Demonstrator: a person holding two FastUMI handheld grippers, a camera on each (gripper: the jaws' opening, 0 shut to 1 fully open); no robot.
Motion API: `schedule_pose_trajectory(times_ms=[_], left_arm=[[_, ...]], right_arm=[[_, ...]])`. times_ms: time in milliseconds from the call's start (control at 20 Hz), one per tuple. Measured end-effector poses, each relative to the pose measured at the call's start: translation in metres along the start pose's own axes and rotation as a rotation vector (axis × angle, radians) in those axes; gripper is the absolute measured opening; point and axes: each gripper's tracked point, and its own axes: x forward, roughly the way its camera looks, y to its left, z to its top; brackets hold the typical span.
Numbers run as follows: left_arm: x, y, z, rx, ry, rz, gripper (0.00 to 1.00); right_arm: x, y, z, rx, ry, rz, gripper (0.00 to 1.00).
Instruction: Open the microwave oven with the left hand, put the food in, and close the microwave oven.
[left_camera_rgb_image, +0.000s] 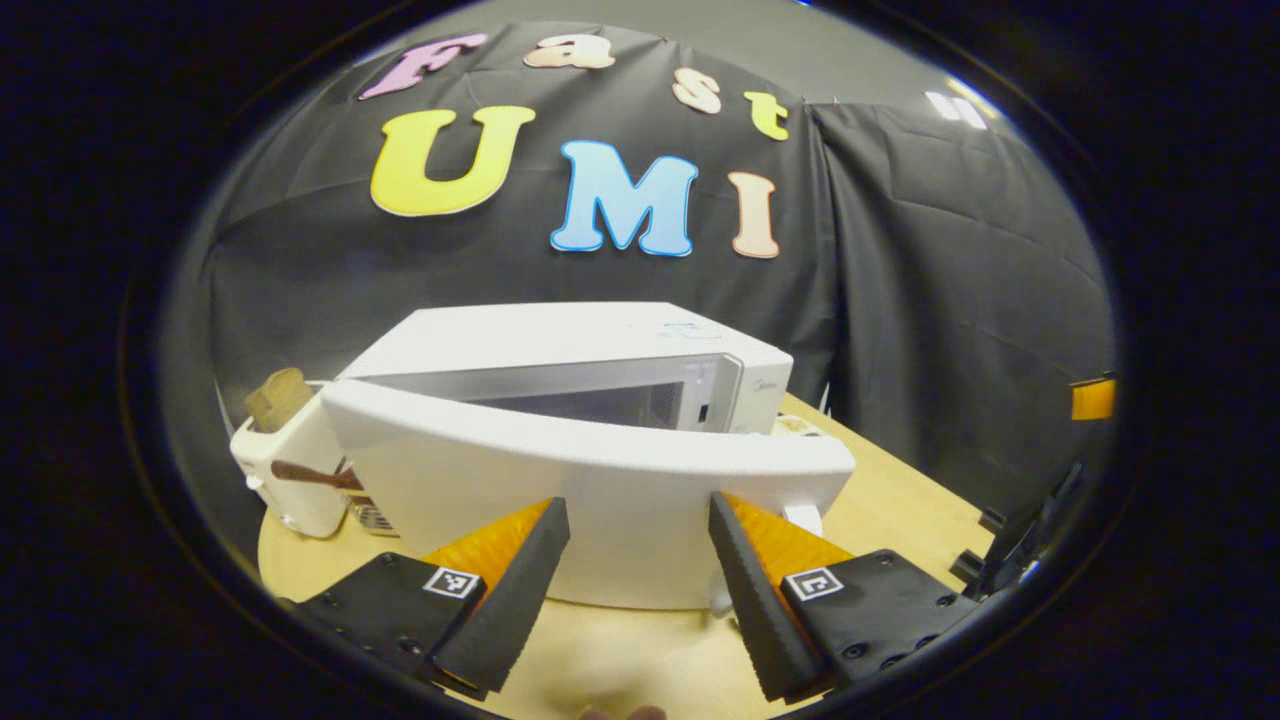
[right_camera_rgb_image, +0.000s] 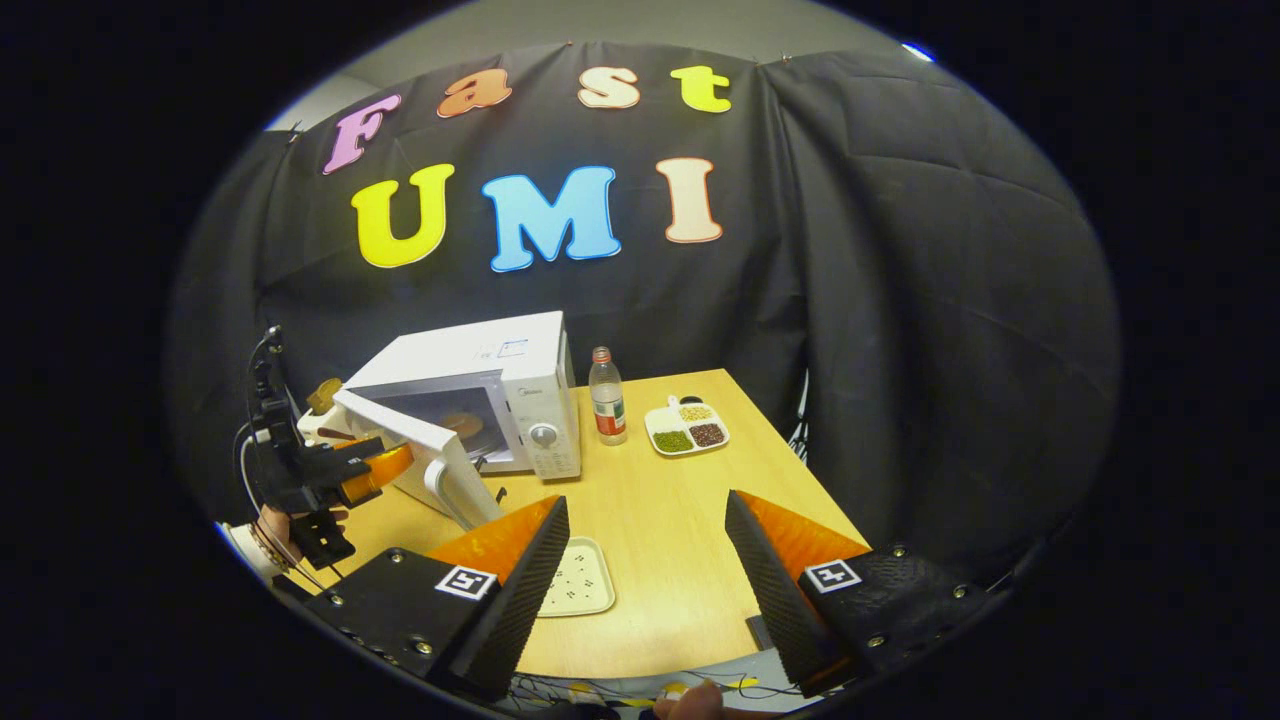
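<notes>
Food's in the microwave (right_camera_rgb_image: 480, 400), so we're on closing: left gripper (left_camera_rgb_image: 638, 560), jaws apart, faces the half-open door (left_camera_rgb_image: 590, 490). Right gripper (right_camera_rgb_image: 645, 565) hangs open, empty. Next it probably needs a steady push until it latches.

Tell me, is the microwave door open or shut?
Open: the microwave door swings out from the microwave, baring the cavity.

Left gripper view close behind microwave door (left_camera_rgb_image: 590, 480); right gripper view farther back.
</notes>
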Motion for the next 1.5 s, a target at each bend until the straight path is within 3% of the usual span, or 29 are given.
schedule_pose_trajectory(times_ms=[150, 350, 450, 600, 700, 800, 850, 900, 950, 1100, 1150, 1300, 1500], left_arm=[[0.034, 0.007, 0.005, 0.012, 0.005, 0.019, 0.9], [0.072, 0.016, 0.022, 0.016, 0.003, 0.058, 0.93], [0.081, -0.005, 0.015, -0.054, 0.022, -0.016, 0.89], [0.09, -0.005, 0.01, -0.056, 0.045, -0.008, 0.8], [0.095, 0.002, 0.019, -0.059, 0.024, 0.005, 0.8], [0.09, 0.006, 0.019, -0.133, 0.056, 0.01, 0.8], [0.094, 0.007, 0.02, -0.167, 0.055, 0.013, 0.62], [0.091, 0.007, 0.018, -0.178, 0.061, 0.037, 0.59], [0.086, 0.009, 0.019, -0.152, 0.06, 0.073, 0.59], [0.065, -0.002, 0.03, -0.073, 0.023, 0.095, 0.84], [0.051, -0.007, 0.03, -0.071, 0.029, 0.096, 0.77], [-0.011, -0.021, 0.048, -0.084, 0.013, 0.133, 0.77], [-0.107, -0.069, 0.12, -0.072, -0.125, 0.19, 0.77]], right_arm=[[0.004, -0.015, 0.0, 0.007, 0.002, -0.038, 0.96], [0.012, -0.023, 0.003, 0.01, 0.012, -0.056, 0.96], [0.016, -0.022, 0.004, -0.002, 0.019, -0.056, 0.96], [0.024, -0.018, 0.007, -0.007, 0.019, -0.041, 0.96], [0.025, -0.014, 0.009, -0.019, 0.015, -0.026, 0.96], [0.022, -0.006, 0.011, -0.04, 0.015, -0.007, 0.96], [0.019, -0.007, 0.011, -0.051, 0.01, -0.004, 0.96], [0.017, -0.008, 0.012, -0.053, 0.009, 0.002, 0.96], [0.015, -0.007, 0.011, -0.047, 0.009, 0.012, 0.96], [0.011, -0.008, 0.013, -0.047, -0.007, 0.036, 0.96], [0.01, -0.01, 0.013, -0.055, -0.015, 0.048, 0.96], [0.015, -0.012, 0.023, -0.063, -0.045, 0.134, 0.96], [0.021, -0.035, 0.069, -0.085, -0.141, 0.228, 0.96]])
